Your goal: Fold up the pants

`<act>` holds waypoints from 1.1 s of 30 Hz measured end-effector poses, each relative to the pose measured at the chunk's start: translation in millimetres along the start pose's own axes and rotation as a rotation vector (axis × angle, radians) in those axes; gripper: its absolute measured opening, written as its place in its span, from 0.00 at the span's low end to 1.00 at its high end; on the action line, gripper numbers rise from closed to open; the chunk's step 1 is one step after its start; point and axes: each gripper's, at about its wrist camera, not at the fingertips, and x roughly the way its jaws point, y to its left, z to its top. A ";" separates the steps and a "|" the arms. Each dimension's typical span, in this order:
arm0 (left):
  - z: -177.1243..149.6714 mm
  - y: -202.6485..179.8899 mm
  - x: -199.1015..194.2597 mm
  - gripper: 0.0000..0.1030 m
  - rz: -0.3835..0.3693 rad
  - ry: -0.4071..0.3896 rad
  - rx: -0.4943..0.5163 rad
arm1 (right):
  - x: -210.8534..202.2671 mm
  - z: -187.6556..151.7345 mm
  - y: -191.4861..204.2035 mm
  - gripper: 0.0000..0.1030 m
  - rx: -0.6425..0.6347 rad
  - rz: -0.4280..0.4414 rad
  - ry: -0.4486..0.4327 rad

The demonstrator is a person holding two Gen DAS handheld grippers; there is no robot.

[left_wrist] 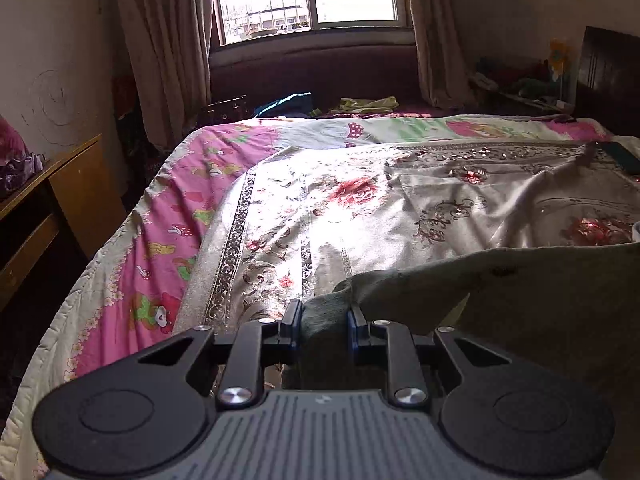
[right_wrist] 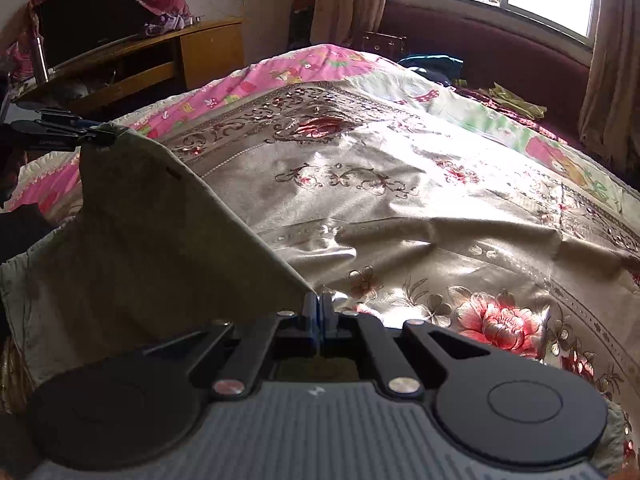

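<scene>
The pants [right_wrist: 132,248] were soft and floppy, made of a dull green-grey cloth. They looked light, and they would sag wherever nothing held them, so the best places to hold were the two corners of one edge. That was how they were held. The left gripper [left_wrist: 324,316] was closed on a thick bunch of cloth at one corner. The right gripper [right_wrist: 319,304] was pinched tight on the thin edge at the other corner. The edge stretched straight between them, lifted above the bed [left_wrist: 280,216], and the rest hung down. The bed cover was shiny and smooth with red flowers, so cloth might slide on it.
</scene>
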 end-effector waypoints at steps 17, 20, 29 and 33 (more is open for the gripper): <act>-159.0 -17.6 -112.3 0.40 0.065 0.070 -0.053 | -11.3 -148.7 135.6 0.01 -0.035 0.111 0.291; -168.4 -31.0 -113.1 0.42 0.115 0.068 0.073 | -5.0 -147.8 141.9 0.06 -0.055 0.096 0.315; -183.3 -58.9 -116.8 0.71 0.269 0.018 0.448 | -4.0 -149.5 163.6 0.33 -0.197 0.093 0.373; -186.0 -47.6 -126.0 0.73 0.288 0.014 0.442 | -8.7 -153.5 171.7 0.33 -0.234 0.101 0.418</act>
